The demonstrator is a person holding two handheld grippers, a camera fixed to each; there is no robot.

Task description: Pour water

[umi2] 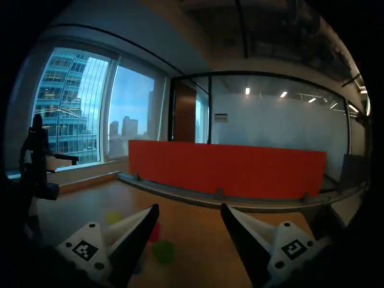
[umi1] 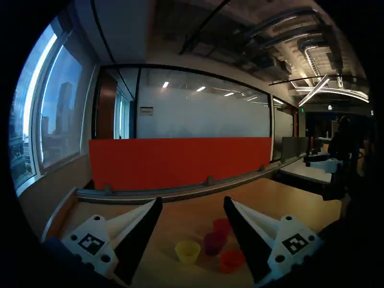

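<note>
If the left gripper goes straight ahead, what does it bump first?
Probably the orange divider at the desk's far edge. The cups sit lower, so the left gripper likely passes over them, though depth is unclear.

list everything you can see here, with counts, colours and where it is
yellow cup: one, yellow, on the table ahead of the left gripper
purple cup: one, dark purple, right of the yellow cup
red cups: two, red, one behind the purple cup, one nearer
green cup: one, green, on the table ahead of the right gripper
table: one, light wood, under the cups
partition: one, orange-red, along the table's far edge
windows: two panes, blue daylight, left of the partition
left gripper: one, white and black, open, empty
right gripper: one, white and black, open, empty
</note>
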